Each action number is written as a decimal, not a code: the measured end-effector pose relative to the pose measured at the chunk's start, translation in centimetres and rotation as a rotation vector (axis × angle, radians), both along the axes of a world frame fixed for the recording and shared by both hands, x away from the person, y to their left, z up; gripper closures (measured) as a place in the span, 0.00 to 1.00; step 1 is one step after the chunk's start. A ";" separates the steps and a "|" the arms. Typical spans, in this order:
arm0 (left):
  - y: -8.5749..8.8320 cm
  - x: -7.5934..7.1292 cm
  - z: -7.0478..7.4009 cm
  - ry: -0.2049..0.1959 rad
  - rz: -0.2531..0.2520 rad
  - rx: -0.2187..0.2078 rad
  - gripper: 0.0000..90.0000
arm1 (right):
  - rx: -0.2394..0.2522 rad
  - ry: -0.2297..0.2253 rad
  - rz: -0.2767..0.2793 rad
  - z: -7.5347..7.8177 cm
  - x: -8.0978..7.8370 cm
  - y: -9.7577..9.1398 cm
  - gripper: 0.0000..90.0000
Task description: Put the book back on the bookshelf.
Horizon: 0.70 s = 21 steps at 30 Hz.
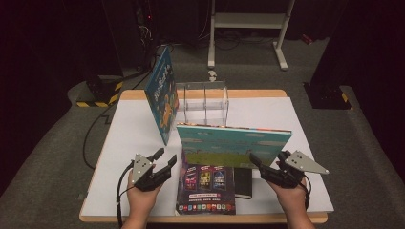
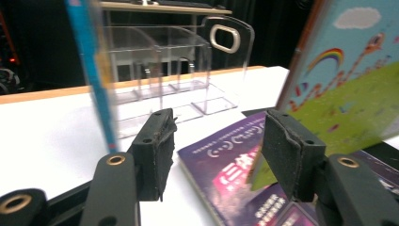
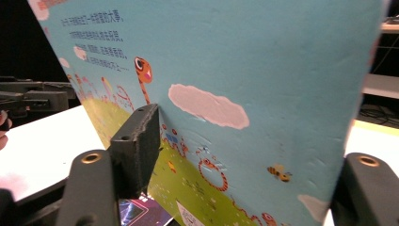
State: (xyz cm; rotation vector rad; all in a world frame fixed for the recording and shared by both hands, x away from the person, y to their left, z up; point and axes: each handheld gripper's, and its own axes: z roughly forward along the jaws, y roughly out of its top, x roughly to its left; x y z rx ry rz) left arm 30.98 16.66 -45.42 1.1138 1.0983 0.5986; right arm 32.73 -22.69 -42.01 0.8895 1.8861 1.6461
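Two picture books stand on the table, one [image 1: 162, 95] leaning on a clear rack [image 1: 205, 102], one [image 1: 234, 143] upright between the right gripper's [image 1: 258, 164] jaws, grip unclear, hiding parts of two flat books [image 1: 205, 188], while the left gripper [image 1: 162, 162] gapes empty.

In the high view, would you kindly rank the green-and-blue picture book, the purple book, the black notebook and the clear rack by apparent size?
1. Green-and-blue picture book.
2. Purple book, though it lies nearer the camera.
3. Clear rack; farther off, so this is unsure.
4. Black notebook, partly hidden.
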 end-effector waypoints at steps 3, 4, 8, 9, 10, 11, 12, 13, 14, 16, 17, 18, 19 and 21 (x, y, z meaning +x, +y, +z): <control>0.5 0.0 0.2 -0.003 0.014 -0.020 0.49 | 0.003 -0.003 0.009 0.0 -0.1 -0.1 0.46; 0.7 0.1 0.2 -0.005 0.017 -0.016 0.49 | 0.003 -0.004 0.011 0.0 -0.1 -0.1 0.48; 0.9 0.1 0.3 -0.004 0.022 -0.025 0.49 | 0.007 -0.007 0.028 -0.1 -0.2 -0.2 0.56; 1.0 0.2 0.4 -0.004 0.021 -0.024 0.49 | 0.010 -0.005 0.033 -0.1 -0.3 -0.3 0.58; 1.0 0.2 0.4 -0.004 0.022 -0.027 0.49 | 0.010 -0.007 0.042 -0.1 -0.3 -0.3 0.60; 1.0 0.2 0.4 -0.005 0.022 -0.026 0.49 | 0.009 -0.012 0.050 -0.1 -0.3 -0.3 0.63; 1.1 0.2 0.4 -0.004 0.021 -0.023 0.49 | 0.005 -0.018 0.057 -0.2 -0.4 -0.3 0.65; 1.1 0.2 0.4 -0.005 0.021 -0.022 0.49 | 0.001 -0.026 0.062 -0.2 -0.6 -0.3 0.68; 1.1 0.2 0.4 -0.004 0.021 -0.023 0.49 | -0.002 -0.034 0.080 -0.2 -0.7 -0.2 0.72; 1.1 0.3 0.3 -0.002 0.021 -0.026 0.49 | 0.013 -0.031 0.151 -0.1 -0.7 -0.1 0.81; 1.1 0.3 0.3 0.000 0.022 -0.027 0.49 | 0.013 -0.037 0.180 0.0 -0.9 0.1 0.84; 1.1 0.3 0.3 -0.001 0.022 -0.027 0.49 | -0.001 -0.051 0.185 0.0 -1.1 0.5 0.85; 1.1 0.3 0.3 0.000 0.024 -0.029 0.49 | -0.022 -0.063 0.162 0.2 -1.4 1.0 0.83; 1.1 0.3 0.3 0.000 0.024 -0.027 0.49 | -0.005 -0.018 0.127 0.4 -1.2 1.5 0.85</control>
